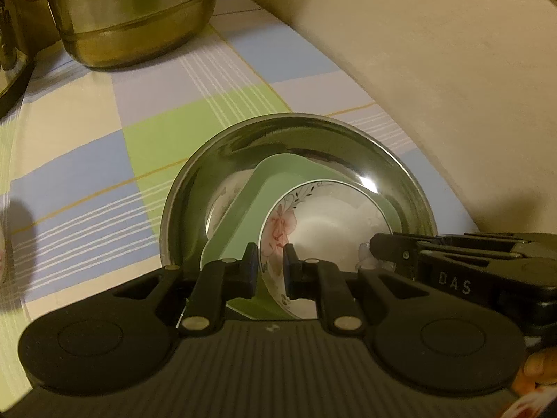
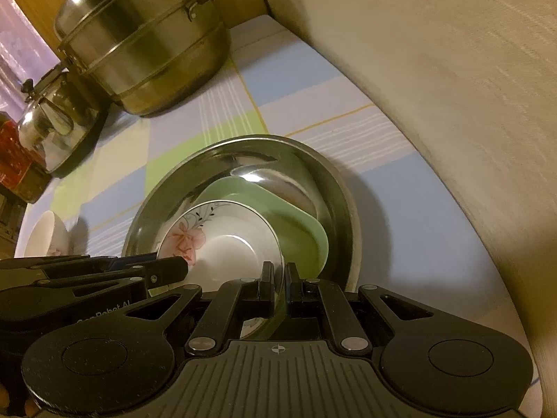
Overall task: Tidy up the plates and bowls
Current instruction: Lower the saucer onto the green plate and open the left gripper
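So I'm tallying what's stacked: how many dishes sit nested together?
3: steel basin outermost, green dish inside it, flowered bowl innermost. More may hide underneath.

Steamer pot (image 1: pixel 132 17) top is cut off by frame edge; green dish (image 1: pixel 243 216) is partly hidden under flowered bowl (image 1: pixel 323 223).

Surface: checked tablecloth (image 1: pixel 104 160) in blue, green, cream and lilac, with thin white stripes and yellow lines; fills centre and left of both views.
Wall: plain cream wall (image 2: pixel 435 87), rough-textured, curving down the right side of both frames.
Upper left, right wrist view: wooden panel (image 2: pixel 31 10), with a blurred pale purple area beside it.
Light: dim, warm, yellowish; soft shadows fall on the cloth and at the wall's foot.
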